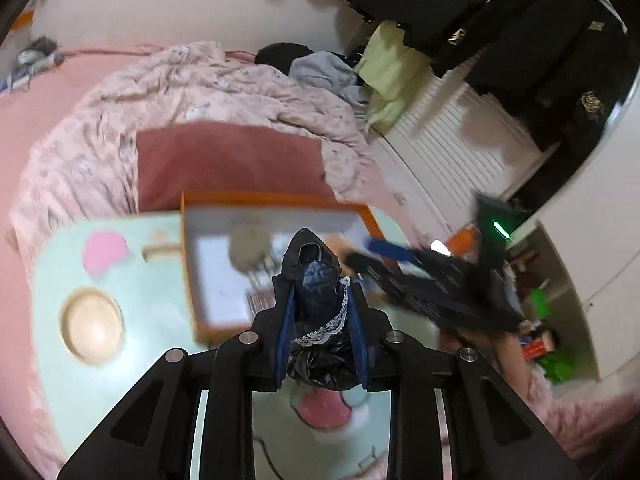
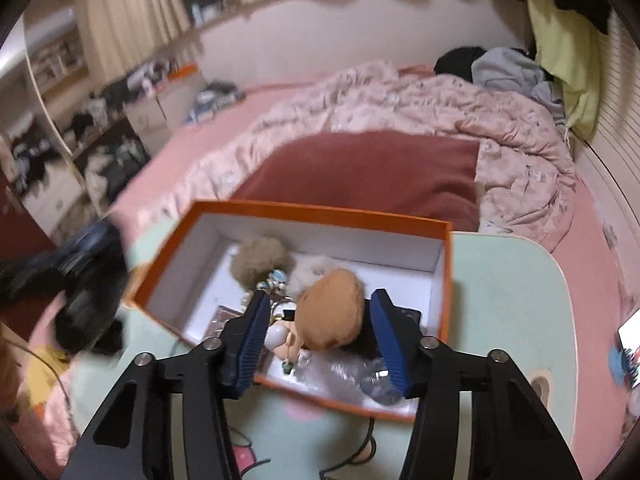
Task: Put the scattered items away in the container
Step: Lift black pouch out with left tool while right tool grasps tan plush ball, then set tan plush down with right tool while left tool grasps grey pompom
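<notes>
My left gripper (image 1: 320, 286) is shut on a dark shiny garment with white lace trim (image 1: 316, 360), held above the near edge of the orange box (image 1: 272, 198). That gripper and the cloth show as a dark blur at the left of the right wrist view. My right gripper (image 2: 320, 316) hangs open over the orange box (image 2: 320, 214). A doll with brown hair (image 2: 332, 308) lies in the box between its blue pads (image 2: 256, 328), which do not press on it. A grey-brown pompom (image 2: 260, 258), a white fluffy piece (image 2: 316, 268) and a clear plastic item (image 2: 380, 384) also lie inside.
The box stands on a pale green table (image 2: 500, 300) set on a pink bed. A round beige recess (image 1: 91, 322) is at the table's left. A crumpled pink quilt (image 2: 500, 152) and a dark red blanket (image 2: 360, 176) lie behind. A cable (image 2: 360, 452) runs along the near edge.
</notes>
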The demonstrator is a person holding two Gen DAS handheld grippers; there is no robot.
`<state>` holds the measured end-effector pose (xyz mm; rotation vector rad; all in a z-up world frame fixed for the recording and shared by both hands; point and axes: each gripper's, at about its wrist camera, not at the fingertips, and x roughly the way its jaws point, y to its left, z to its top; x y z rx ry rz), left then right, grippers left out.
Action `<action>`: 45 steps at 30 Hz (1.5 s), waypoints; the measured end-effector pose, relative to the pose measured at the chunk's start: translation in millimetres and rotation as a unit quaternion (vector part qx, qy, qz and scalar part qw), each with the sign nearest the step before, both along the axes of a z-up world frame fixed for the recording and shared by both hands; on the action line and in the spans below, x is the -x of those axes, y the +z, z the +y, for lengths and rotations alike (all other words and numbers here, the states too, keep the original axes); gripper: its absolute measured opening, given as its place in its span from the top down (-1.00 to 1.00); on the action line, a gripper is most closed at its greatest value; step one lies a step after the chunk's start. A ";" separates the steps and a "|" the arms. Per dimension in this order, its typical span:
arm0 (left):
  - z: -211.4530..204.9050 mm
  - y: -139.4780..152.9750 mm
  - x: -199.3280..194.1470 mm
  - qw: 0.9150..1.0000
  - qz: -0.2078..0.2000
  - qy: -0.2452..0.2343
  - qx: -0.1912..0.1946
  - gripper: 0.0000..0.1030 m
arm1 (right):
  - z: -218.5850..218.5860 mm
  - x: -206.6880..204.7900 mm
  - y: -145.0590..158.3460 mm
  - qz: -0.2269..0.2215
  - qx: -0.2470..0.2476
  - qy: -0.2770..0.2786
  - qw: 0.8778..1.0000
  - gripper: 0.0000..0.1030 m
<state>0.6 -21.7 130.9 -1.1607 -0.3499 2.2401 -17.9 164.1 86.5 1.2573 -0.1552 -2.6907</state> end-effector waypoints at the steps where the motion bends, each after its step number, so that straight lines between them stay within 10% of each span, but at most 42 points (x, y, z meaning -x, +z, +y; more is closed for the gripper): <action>1: -0.1 -7.6 -7.0 1.000 0.003 0.008 0.003 0.48 | -2.2 5.8 -4.4 -0.009 -0.008 -0.001 1.000 0.02; 9: 11.4 -73.9 -18.5 0.998 -0.011 0.057 0.017 0.33 | -5.6 10.8 -21.5 -0.024 -0.005 0.006 1.000 0.44; 19: 12.6 -35.9 2.4 0.996 0.047 0.060 0.044 -0.22 | 12.9 -70.8 40.6 0.070 0.090 0.043 0.993 0.44; 34: 86.3 -77.1 131.0 0.979 -0.068 0.034 0.188 0.11 | -2.4 -89.2 -57.8 -0.026 0.085 0.022 0.996 0.32; 45: 76.4 -92.6 138.5 0.985 -0.115 0.025 0.129 0.43 | 3.7 -85.5 -50.4 -0.009 0.090 0.012 0.996 0.31</action>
